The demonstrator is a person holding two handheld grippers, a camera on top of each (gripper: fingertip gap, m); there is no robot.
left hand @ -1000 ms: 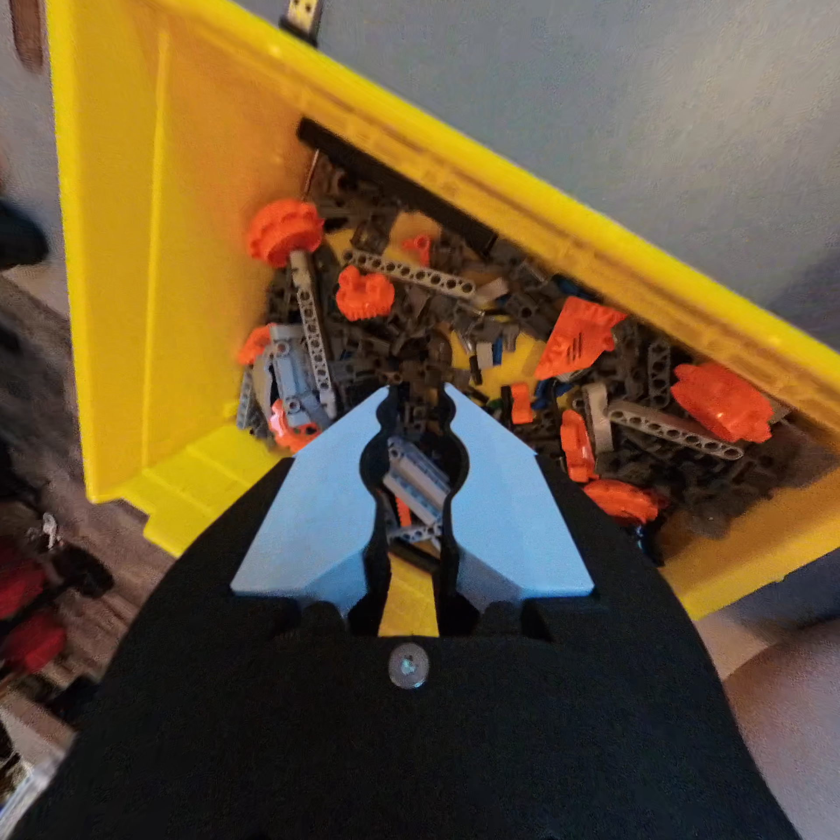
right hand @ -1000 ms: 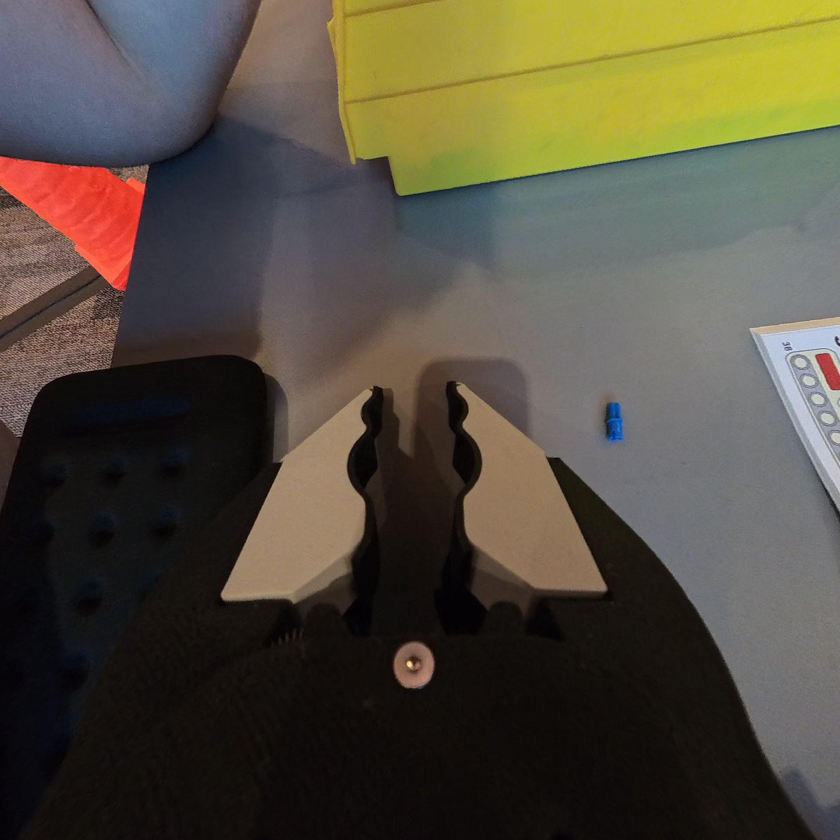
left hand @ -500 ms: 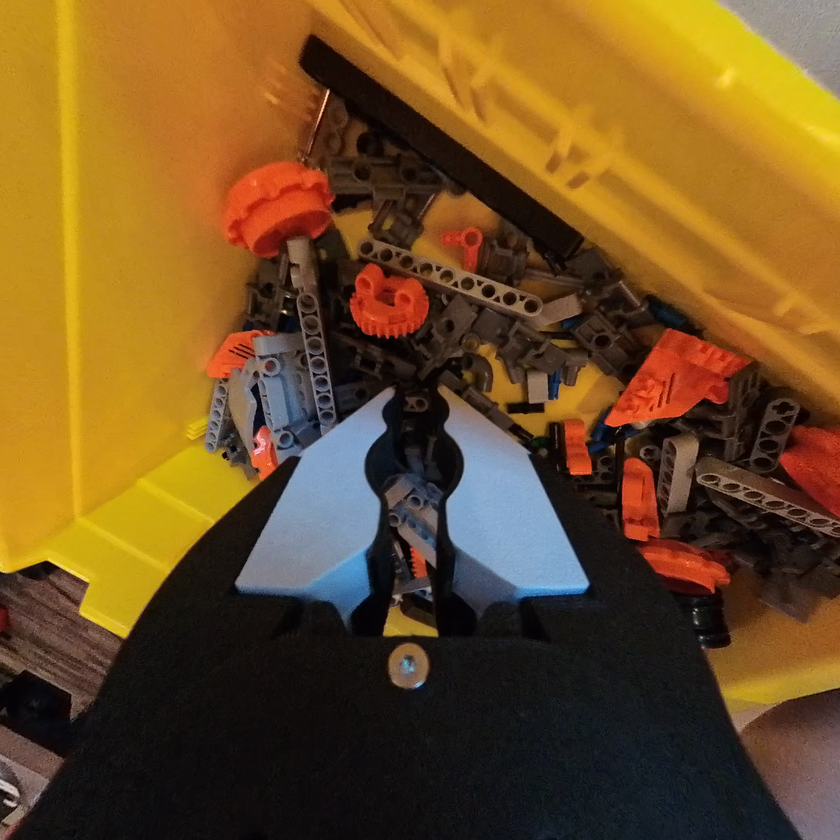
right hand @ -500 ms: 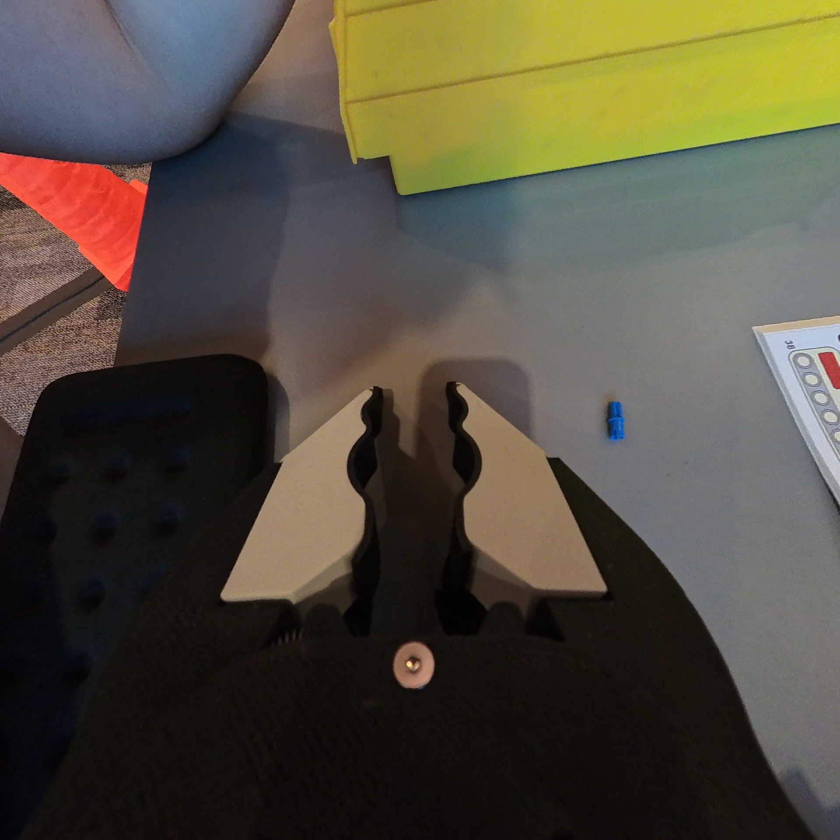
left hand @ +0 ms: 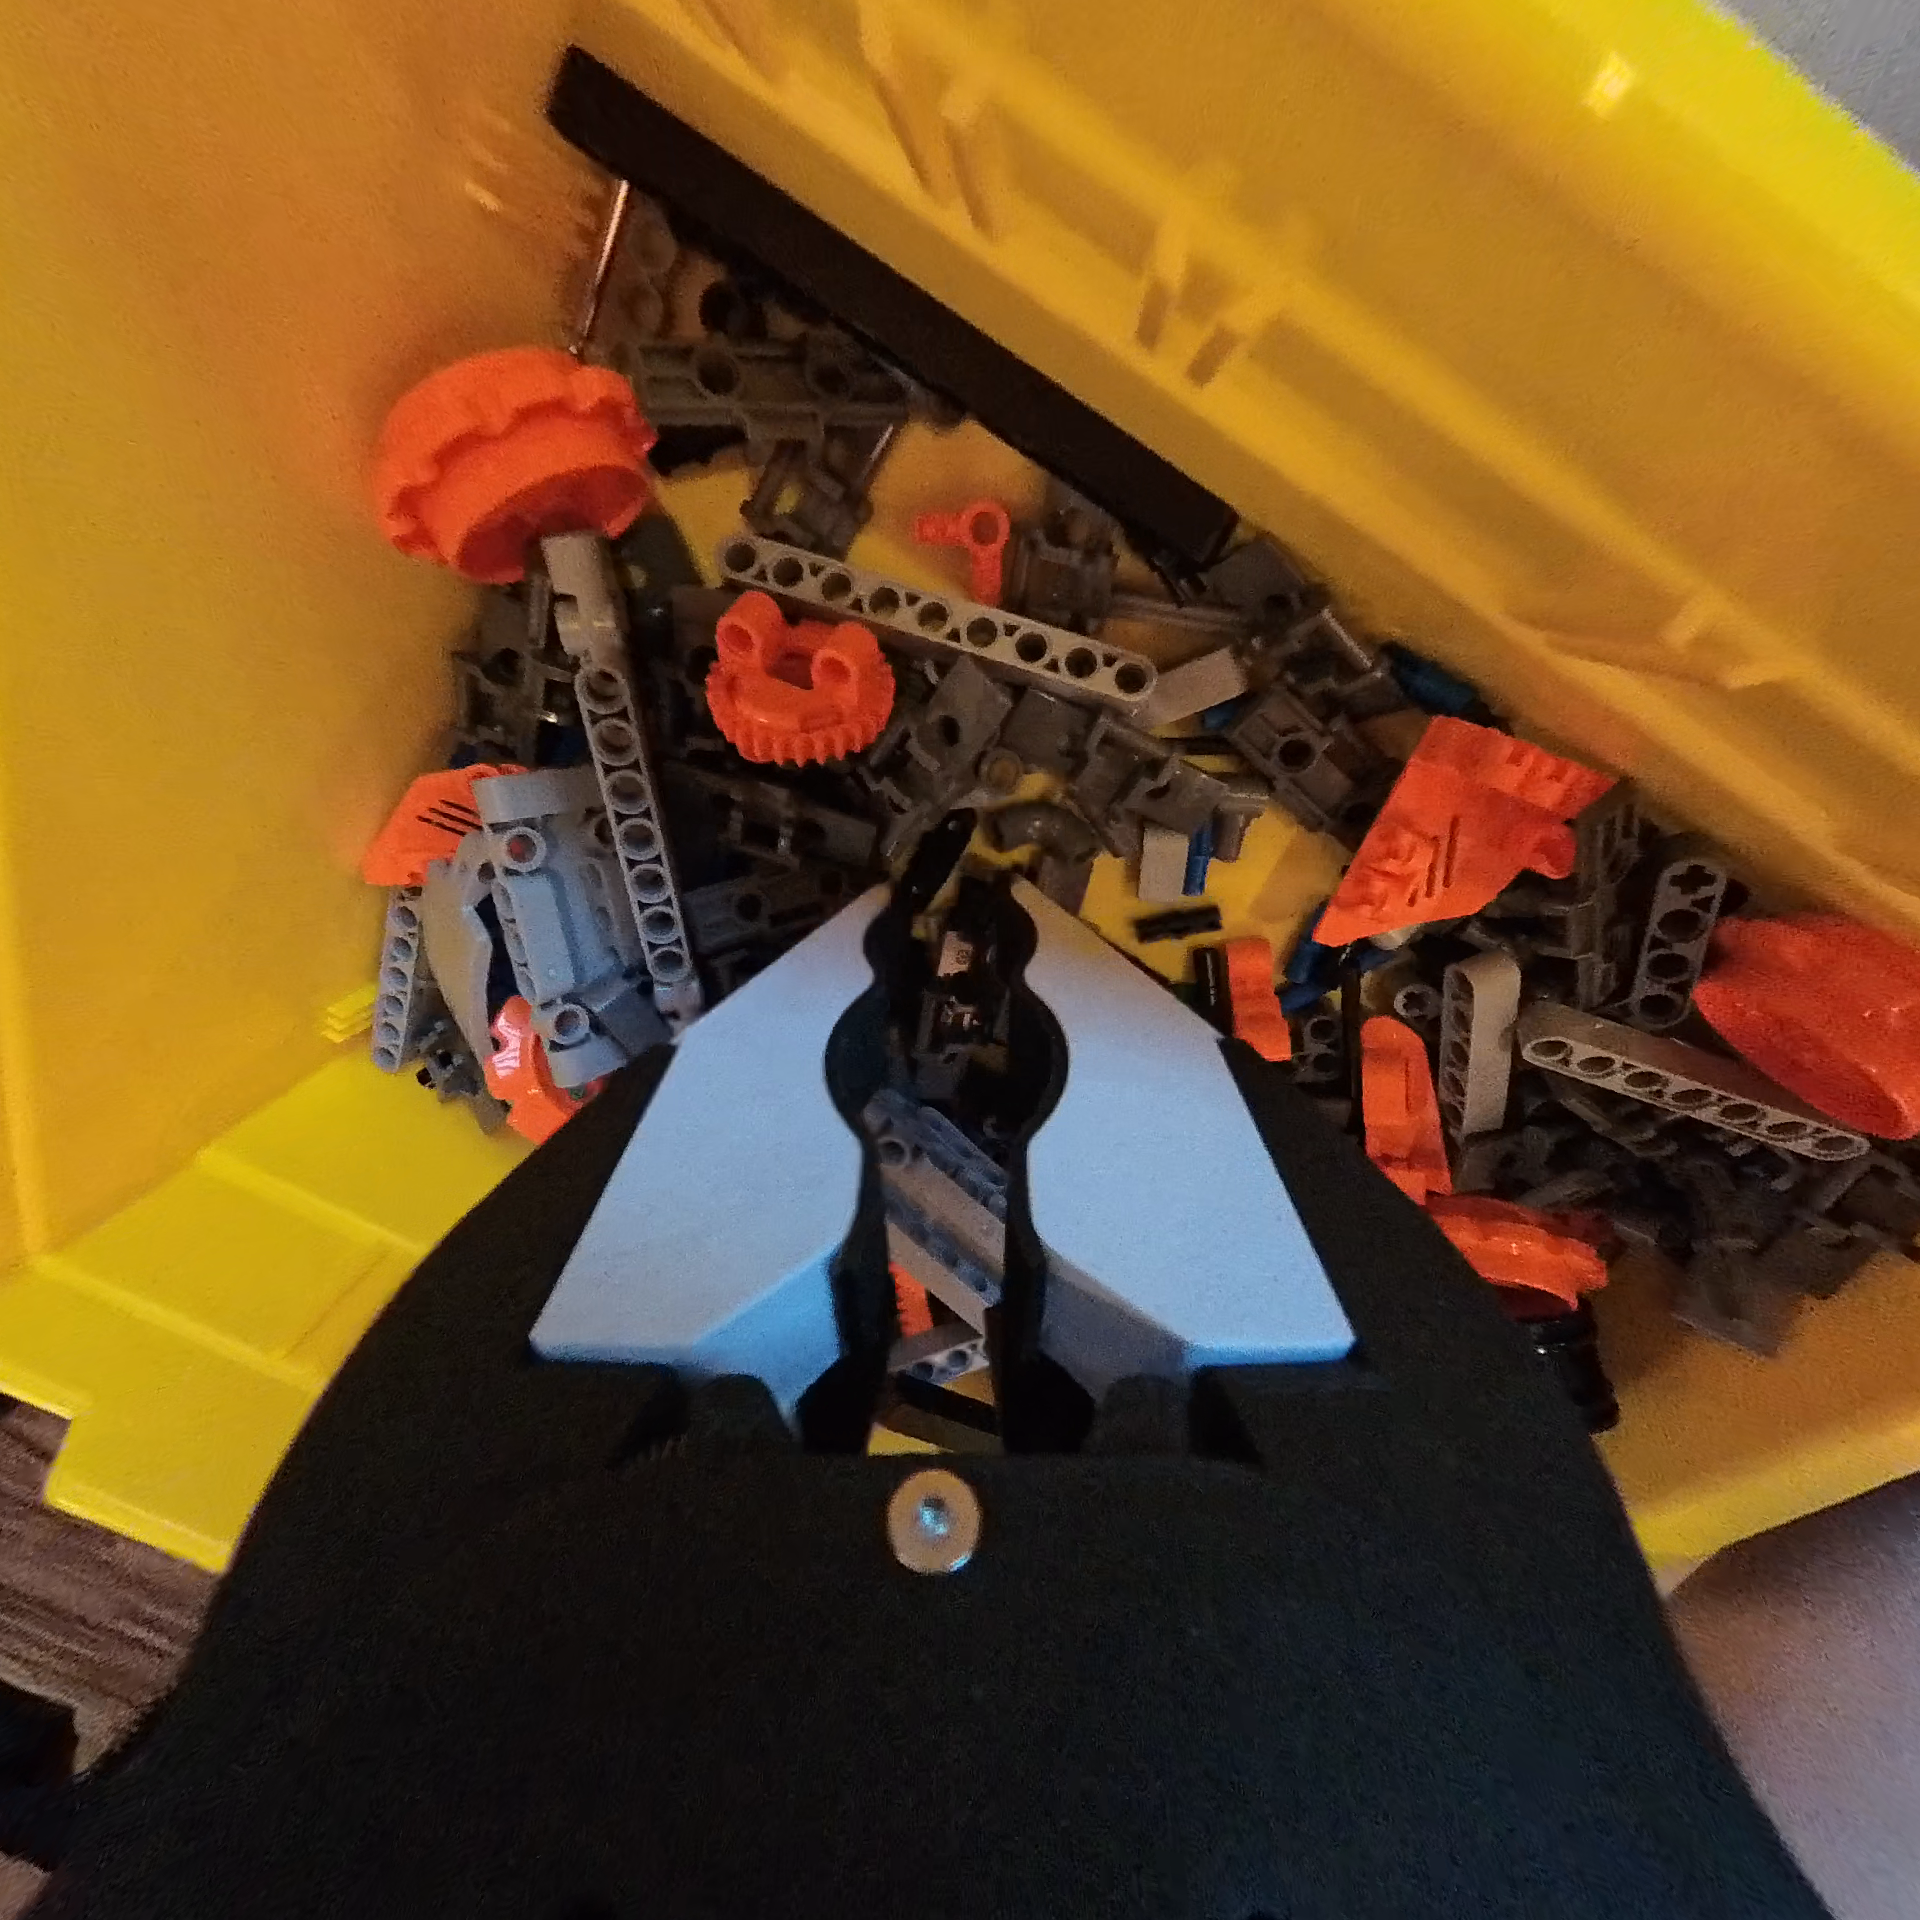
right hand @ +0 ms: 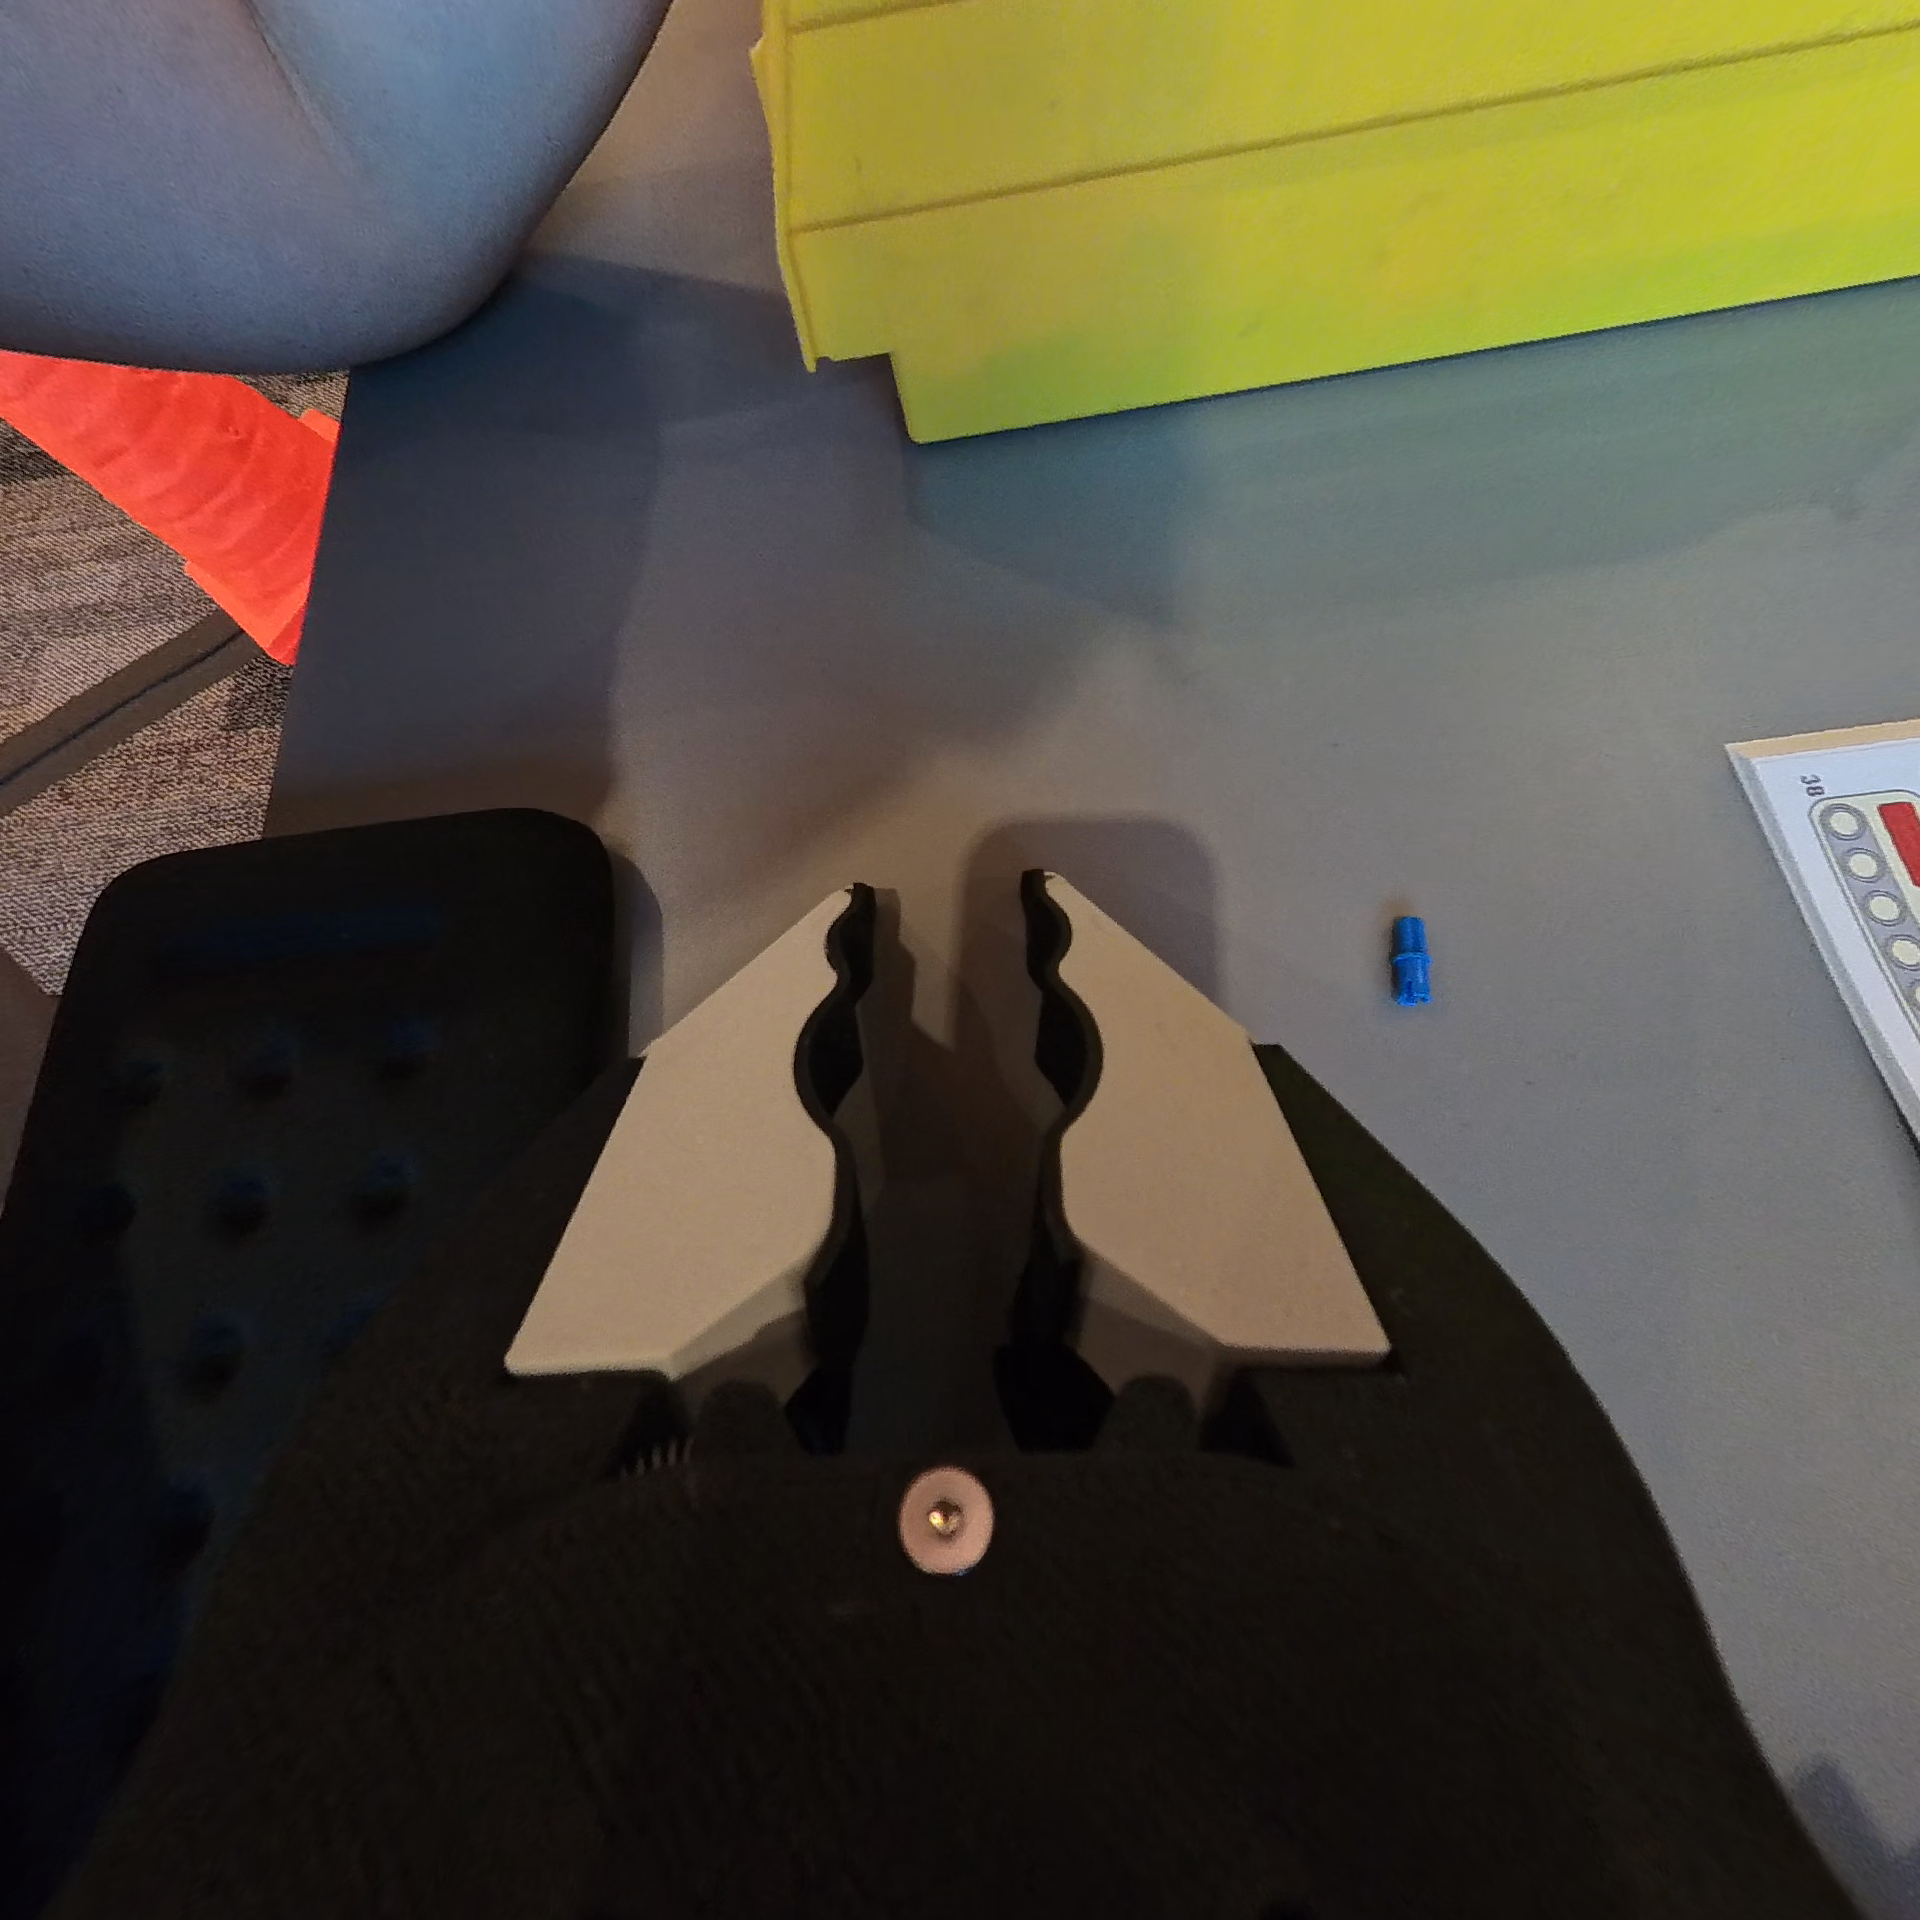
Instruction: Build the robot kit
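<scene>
My left gripper [left hand: 951,896] is open and reaches down into a yellow bin [left hand: 1351,312]. Its tips hover just over a pile of grey, black and orange building parts [left hand: 1039,727]. Dark parts show in the gap between the fingers, and nothing is clamped. An orange gear [left hand: 798,686] and an orange wheel [left hand: 504,468] lie just beyond the tips to the left. My right gripper [right hand: 949,906] is open and empty, low over the grey table [right hand: 1143,675]. A small blue pin [right hand: 1410,963] lies on the table to its right.
The yellow bin's outer wall [right hand: 1351,208] stands beyond the right gripper. A printed sheet [right hand: 1849,914] lies at the right edge. A black dimpled block [right hand: 312,1091] sits to the left. An orange object [right hand: 208,488] and carpet lie beyond the table's left edge. Some 25 cm of space lies between my two pairs of fingers. The orange gear [left hand: 798,686] is about 4 cm from my left fingertips and 25 cm from my right. The orange wheel [left hand: 504,468] sits 8 cm or so from the ends of my left fingers.
My left gripper has moved forward and down into the bin, closer to the pile. The right gripper has stayed still.
</scene>
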